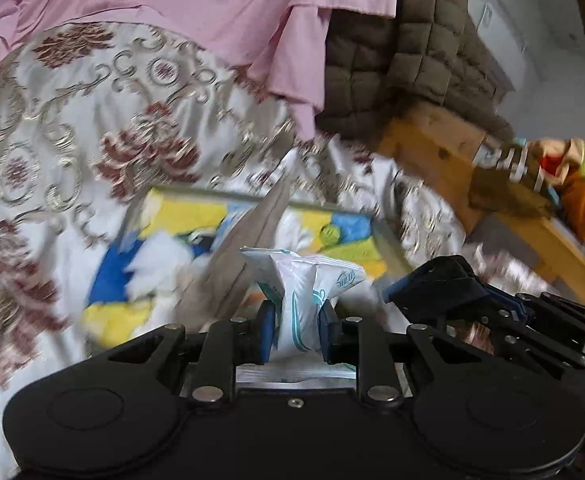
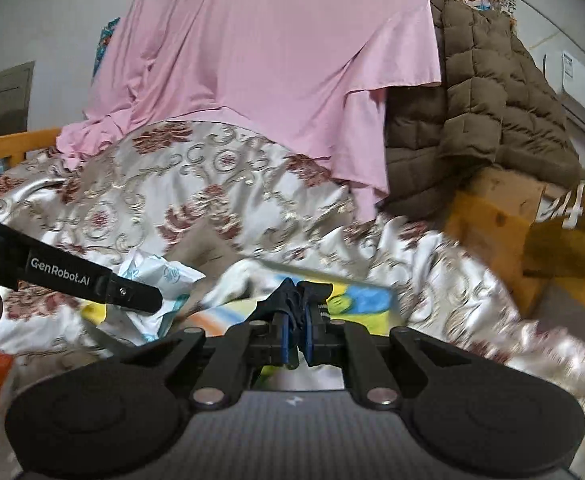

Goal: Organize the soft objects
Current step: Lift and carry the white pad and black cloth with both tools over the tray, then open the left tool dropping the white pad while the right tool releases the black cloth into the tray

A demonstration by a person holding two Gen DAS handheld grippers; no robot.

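Over brocade quilt (image 2: 140, 200): left gripper (image 1: 298, 320) clenched on white packet (image 1: 304, 280), right gripper (image 2: 297, 344) clamped on dark cloth (image 2: 292, 300); likely mid-carry, placement needed next.

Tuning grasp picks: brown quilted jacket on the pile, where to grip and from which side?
Judging by its pose, take the brown quilted jacket at its hanging lower hem, coming from the front: that edge droops free over the wooden frame, while its top is tucked beside the pink sheet.
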